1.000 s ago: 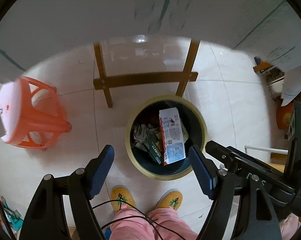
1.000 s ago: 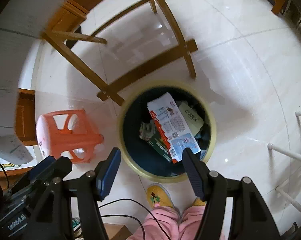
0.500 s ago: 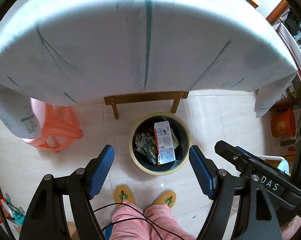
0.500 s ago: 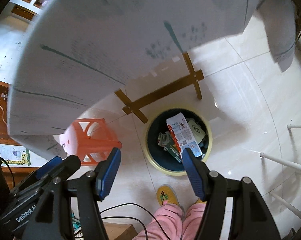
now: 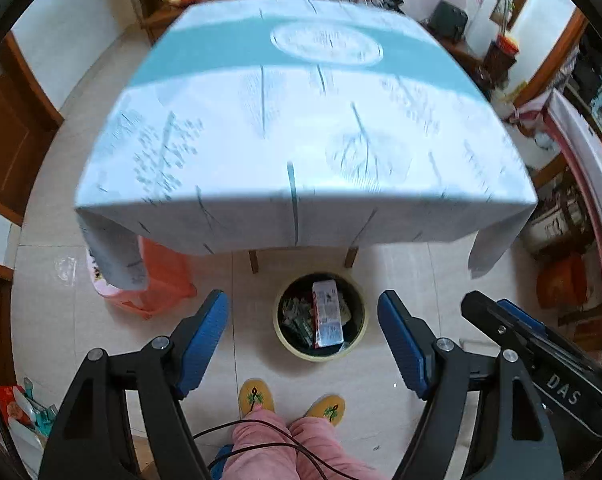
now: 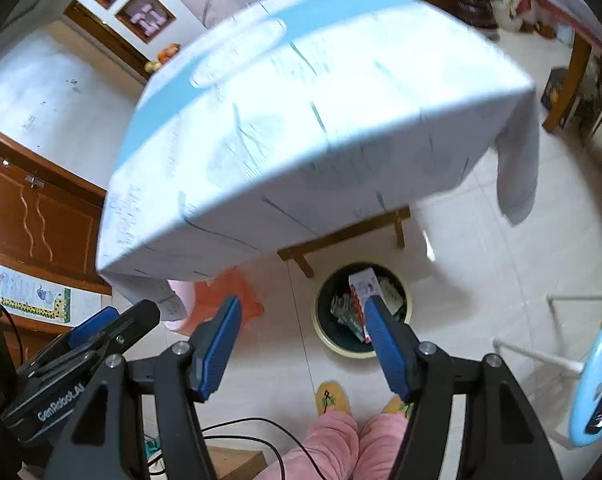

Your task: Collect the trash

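A round bin (image 5: 280, 330) (image 6: 323, 332) with a yellowish rim stands on the floor tiles in front of the table. Inside it lie a white and red carton (image 5: 327, 314) (image 6: 361, 285) and several crumpled wrappers (image 5: 297, 318). My left gripper (image 5: 303, 336) hangs high above the bin, open, with nothing between its blue pads. My right gripper (image 6: 303, 334) is open too and holds nothing; its right finger covers part of the bin. The right gripper's body (image 5: 541, 360) shows at the right of the left wrist view.
A table under a white and light blue cloth (image 5: 301, 120) (image 6: 301, 100) fills the upper half. An orange plastic stool (image 5: 157, 280) (image 6: 229, 292) stands left of the bin. A person's pink trouser legs (image 5: 293, 448) and yellow slippers (image 5: 257, 396) are below. Wooden cabinets (image 6: 41, 208) line the left.
Both grippers have risen well above the bin. The bin looks much smaller, and the table's top has come into view. Both sets of jaws stayed equally wide.
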{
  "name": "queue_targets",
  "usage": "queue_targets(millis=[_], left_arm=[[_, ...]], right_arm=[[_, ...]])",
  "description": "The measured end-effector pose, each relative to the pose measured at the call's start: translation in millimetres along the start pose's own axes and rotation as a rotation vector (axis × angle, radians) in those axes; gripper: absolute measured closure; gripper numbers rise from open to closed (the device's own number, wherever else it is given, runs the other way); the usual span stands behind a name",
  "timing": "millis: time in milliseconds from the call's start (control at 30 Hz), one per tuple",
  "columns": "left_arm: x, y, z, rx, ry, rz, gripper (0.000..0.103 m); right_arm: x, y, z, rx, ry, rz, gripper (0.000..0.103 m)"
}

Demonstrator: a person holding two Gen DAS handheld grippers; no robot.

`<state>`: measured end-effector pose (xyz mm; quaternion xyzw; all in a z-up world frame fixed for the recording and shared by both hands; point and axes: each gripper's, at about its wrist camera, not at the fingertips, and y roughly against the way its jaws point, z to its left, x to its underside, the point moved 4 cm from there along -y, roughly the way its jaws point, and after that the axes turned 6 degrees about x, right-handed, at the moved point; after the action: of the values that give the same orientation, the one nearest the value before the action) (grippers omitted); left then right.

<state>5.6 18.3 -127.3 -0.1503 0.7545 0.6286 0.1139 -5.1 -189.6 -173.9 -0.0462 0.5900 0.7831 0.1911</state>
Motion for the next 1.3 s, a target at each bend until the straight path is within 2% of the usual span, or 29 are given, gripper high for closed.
queue_targets(millis=[200,467,800,1300], left_arm=[[-18.5,51.5,-9.4,-0.040,0.038,-0.080,0.028],[-28.5,85.1,-21.6,-0.075,0.040,-0.161,0.027],[-49.3,95.9,-34.7,-0.102,0.044,-0.217,0.027],[-62.3,88.2,-43.4,-0.113,0.044,-0.222,0.027]], right_arm=[[-22.6,56.3,18.0,0.008,0.058,-0.086,0.038],[-42.0,108.5,35.5,0.019,0.152,-0.201,0.038],[-61.3,125.4,35.2,0.026,0.168,-0.257,0.038],[-80.7,120.2,27.9,0.050,0.177,-0.280,0.038]])
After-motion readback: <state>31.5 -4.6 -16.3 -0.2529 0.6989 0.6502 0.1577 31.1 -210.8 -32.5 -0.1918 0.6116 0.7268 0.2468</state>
